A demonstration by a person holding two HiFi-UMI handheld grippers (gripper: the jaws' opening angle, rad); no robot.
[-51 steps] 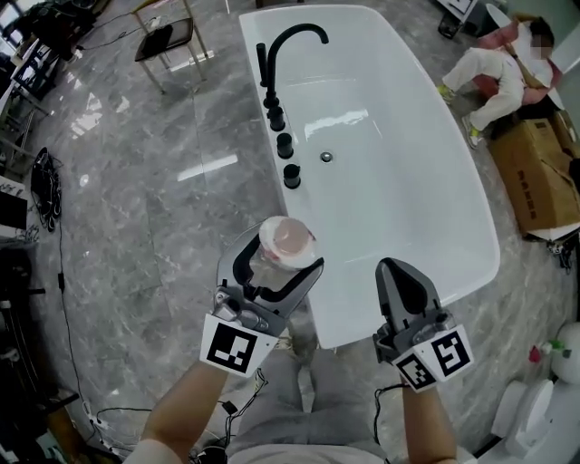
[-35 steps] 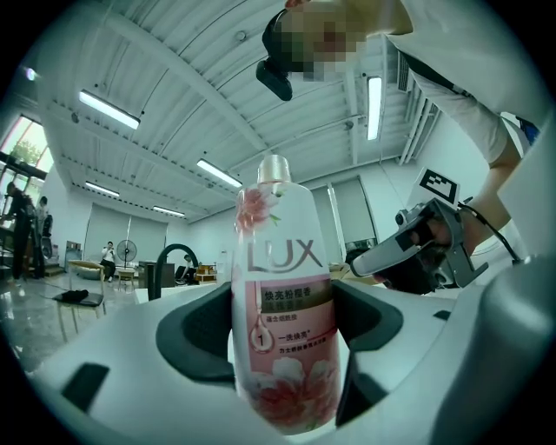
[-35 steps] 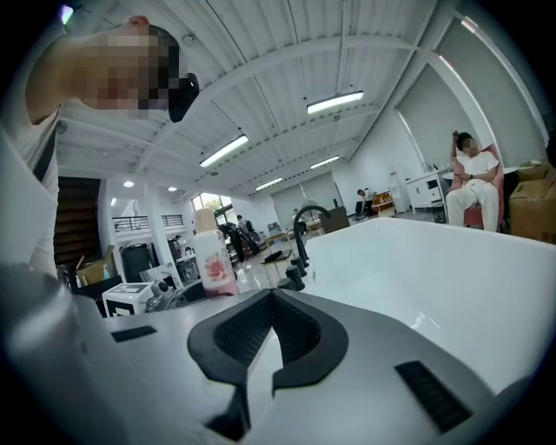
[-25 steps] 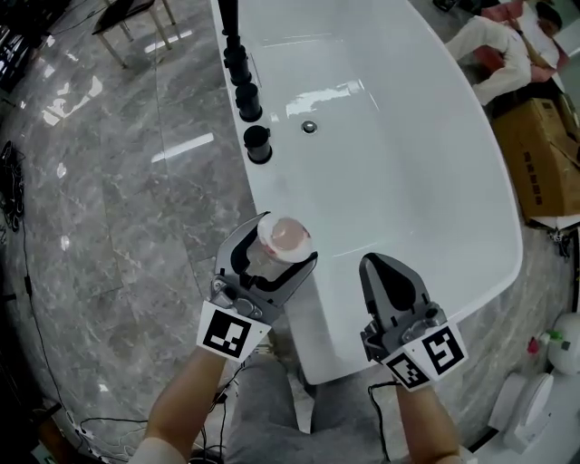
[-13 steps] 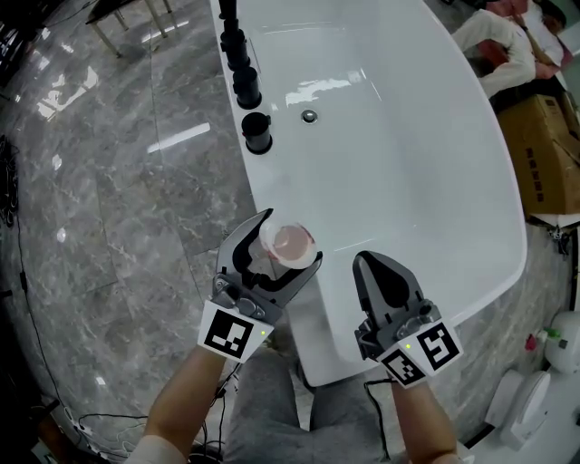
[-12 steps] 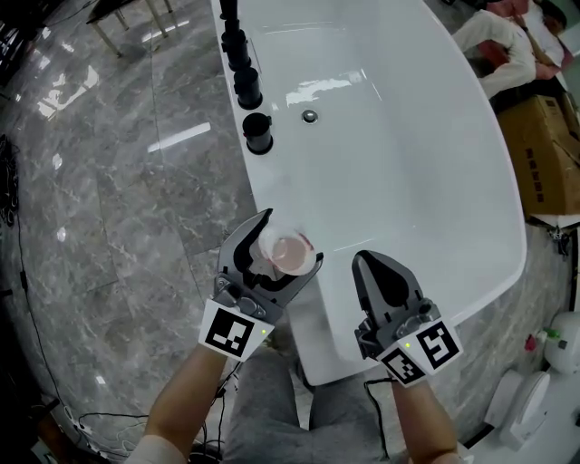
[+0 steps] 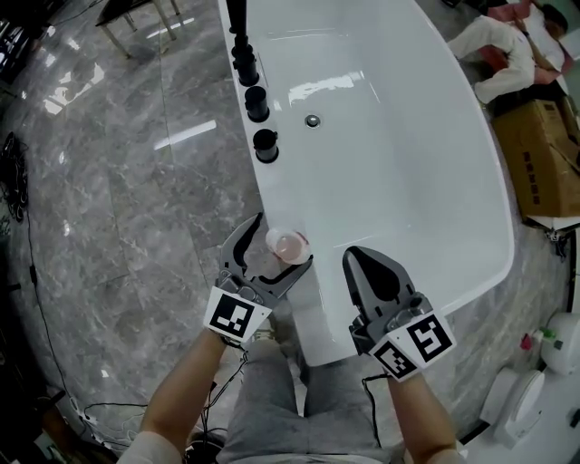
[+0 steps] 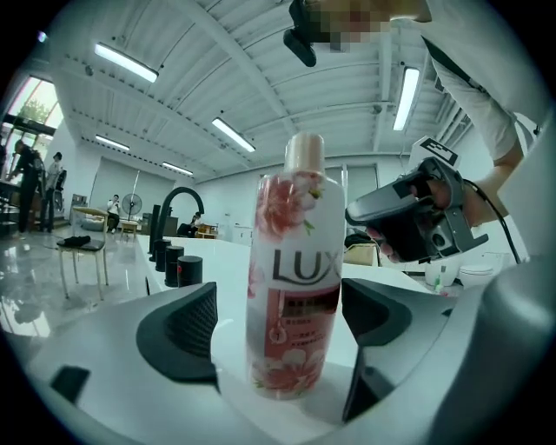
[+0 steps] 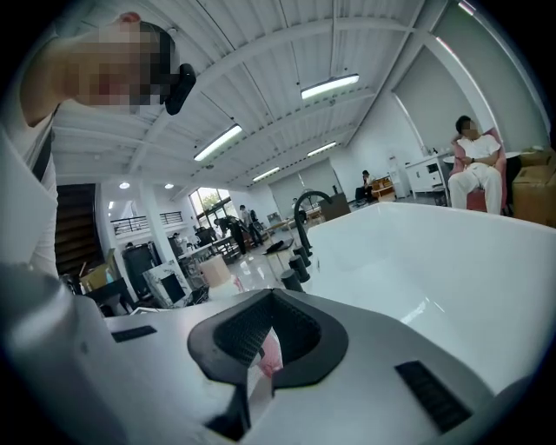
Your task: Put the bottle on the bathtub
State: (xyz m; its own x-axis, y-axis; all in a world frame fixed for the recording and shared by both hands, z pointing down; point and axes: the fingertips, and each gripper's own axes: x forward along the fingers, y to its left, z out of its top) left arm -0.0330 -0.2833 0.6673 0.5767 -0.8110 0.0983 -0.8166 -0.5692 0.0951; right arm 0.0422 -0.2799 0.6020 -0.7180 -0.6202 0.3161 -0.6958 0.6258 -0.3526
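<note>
A white and pink bottle (image 7: 287, 245) with a pale pink cap stands upright on the near left rim of the white bathtub (image 7: 313, 317). My left gripper (image 7: 279, 243) is open around it. In the left gripper view the bottle (image 8: 295, 287) rests on the white rim with a gap to each pad of that gripper (image 8: 287, 352). My right gripper (image 7: 359, 256) hovers shut over the tub's near end, right of the bottle, and holds nothing. Through its own jaws (image 9: 274, 300) a sliver of the bottle (image 9: 265, 352) shows.
Black knobs (image 7: 265, 145) and a black faucet (image 7: 237, 14) line the tub's left rim beyond the bottle. A drain (image 7: 313, 120) sits in the basin. A seated person (image 7: 507, 54) and a cardboard box (image 7: 544, 154) are at the far right. Grey marble floor (image 7: 136, 208) lies left.
The bottle has come down onto the tub rim. The left jaws have spread apart and let go of it. The right gripper has stayed shut beside it.
</note>
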